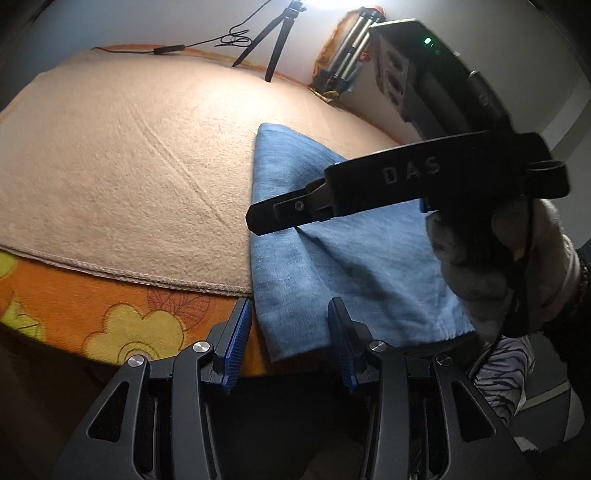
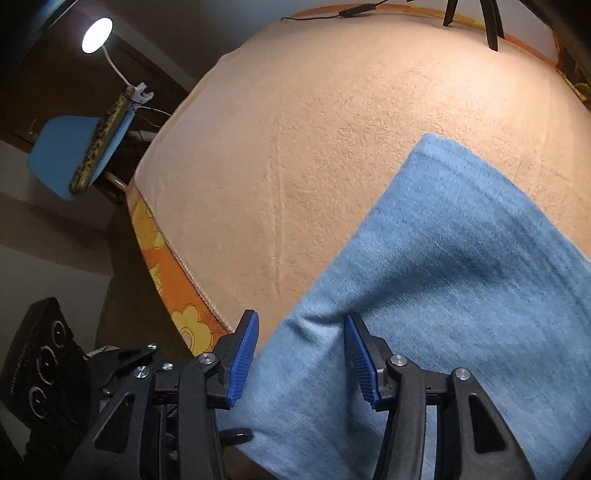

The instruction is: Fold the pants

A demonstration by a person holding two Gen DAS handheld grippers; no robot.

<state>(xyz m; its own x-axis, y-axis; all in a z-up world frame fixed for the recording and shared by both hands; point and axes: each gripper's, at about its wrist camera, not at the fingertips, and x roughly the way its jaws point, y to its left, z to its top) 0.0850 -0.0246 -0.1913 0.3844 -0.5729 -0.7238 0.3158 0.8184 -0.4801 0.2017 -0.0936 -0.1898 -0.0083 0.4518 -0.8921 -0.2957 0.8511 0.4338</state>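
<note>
The pants, a light blue folded bundle, lay on a beige towel spread over the desk, whose orange cloth with yellow flowers showed along the near edge. In the left wrist view their long axis ran from the near edge of the desk up and away to the far side, one narrow end near, overhanging the towel's hem, and the other end pointing far toward the wall. In the right wrist view the same bundle slanted from the lower left up to the right. The left tool pointed steeply downward at the near end of the pants, its blue pads standing apart on either side of the cloth's left corner and not pressing on it. The right tool also tilted steeply down, its jaws half spread with a ridge of blue fabric between them; whether the pads were pinching the cloth could not be told. Seen from the left wrist, the right tool reached in from the right above the pants, held by a gloved hand. Far off stood a black tripod, and a lit lamp shone at the left.
</note>
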